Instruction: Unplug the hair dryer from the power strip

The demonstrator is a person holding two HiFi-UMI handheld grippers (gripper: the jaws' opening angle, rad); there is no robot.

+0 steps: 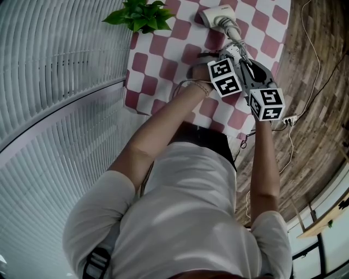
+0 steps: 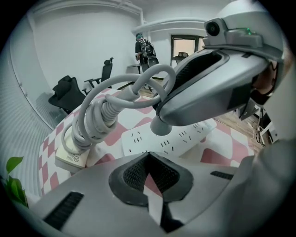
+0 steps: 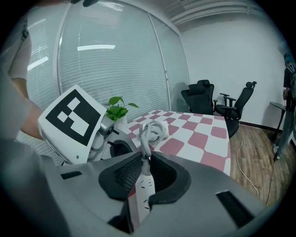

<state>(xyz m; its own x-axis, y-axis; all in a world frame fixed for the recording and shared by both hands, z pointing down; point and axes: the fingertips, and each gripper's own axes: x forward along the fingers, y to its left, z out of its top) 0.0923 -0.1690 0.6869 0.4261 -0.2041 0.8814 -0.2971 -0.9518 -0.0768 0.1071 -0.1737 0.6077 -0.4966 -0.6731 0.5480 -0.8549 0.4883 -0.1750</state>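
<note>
A white power strip (image 2: 172, 141) lies slanted over the red-and-white checked cloth (image 1: 163, 54), and all its sockets that show are empty. My right gripper (image 3: 144, 169) is shut on one end of the strip (image 3: 142, 185), seen edge-on between the pads. A thick grey cord (image 2: 95, 118) leaves the strip's far end and coils on a white boxy unit (image 2: 69, 156) at the table's far side (image 1: 217, 16). I cannot tell whether that unit is the hair dryer. My left gripper (image 2: 148, 159) hovers just short of the strip, shut on nothing. In the head view both grippers (image 1: 235, 54) sit close together.
A potted plant (image 1: 142, 15) stands at the table's far left corner. Black office chairs (image 3: 208, 99) and a standing person (image 2: 144, 46) are beyond the table. A thin cable (image 1: 311, 92) trails over the wooden floor on the right. White blinds (image 1: 49, 82) line the left.
</note>
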